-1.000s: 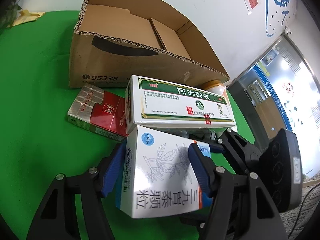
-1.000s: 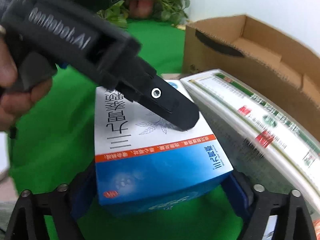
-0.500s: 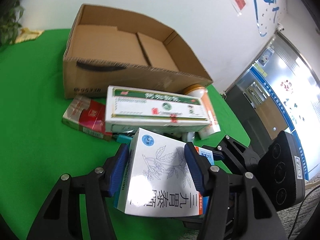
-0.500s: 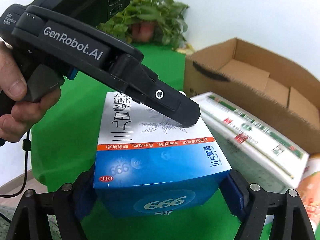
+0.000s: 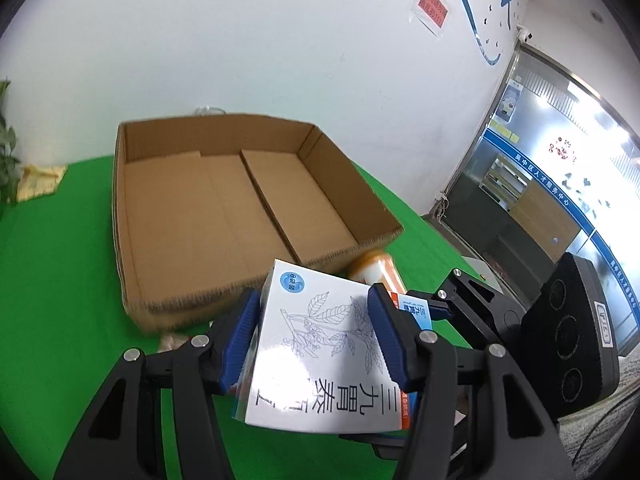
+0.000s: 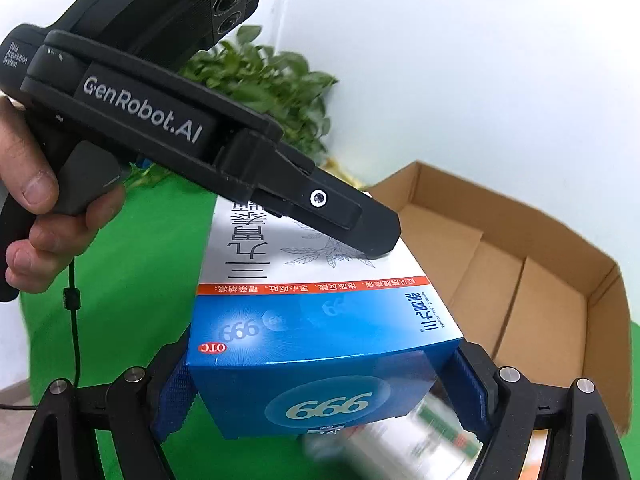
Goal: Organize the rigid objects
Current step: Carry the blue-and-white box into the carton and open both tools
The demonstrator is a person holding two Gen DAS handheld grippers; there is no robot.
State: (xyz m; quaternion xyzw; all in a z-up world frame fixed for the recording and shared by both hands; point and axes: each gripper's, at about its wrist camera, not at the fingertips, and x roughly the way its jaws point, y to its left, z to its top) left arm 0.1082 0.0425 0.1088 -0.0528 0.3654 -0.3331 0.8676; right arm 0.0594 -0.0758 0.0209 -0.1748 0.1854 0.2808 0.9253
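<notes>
**Medicine box held at both ends, ready for the carton**

Both tongs have hold of the same blue-and-white medicine box (image 5: 320, 344), which is off the green tabletop (image 5: 60, 280). The left tongs (image 5: 316, 336) pinch its white end at a middling width, blue pads pressed flat on the two long sides. The right tongs (image 6: 324, 392) stand wide, closed across the broad blue end printed "999". A person's hand (image 6: 36, 208) grips the left tool's handle.

The step in hand looks like the carry: the box sits just short of the near wall of the open cardboard carton (image 5: 224, 208), whose floor shows nothing in it. The next move calls for taking the box over that wall, lowering it flat onto the carton floor, and only then releasing both grips together so it does not tip.

An orange-capped bottle (image 5: 374, 266) lies on the tabletop against the carton's near right corner. Beyond the tabletop's far edge stands a white wall, with a leafy plant (image 6: 272, 84) at the far left corner and glass doors (image 5: 552, 184) to the right.
</notes>
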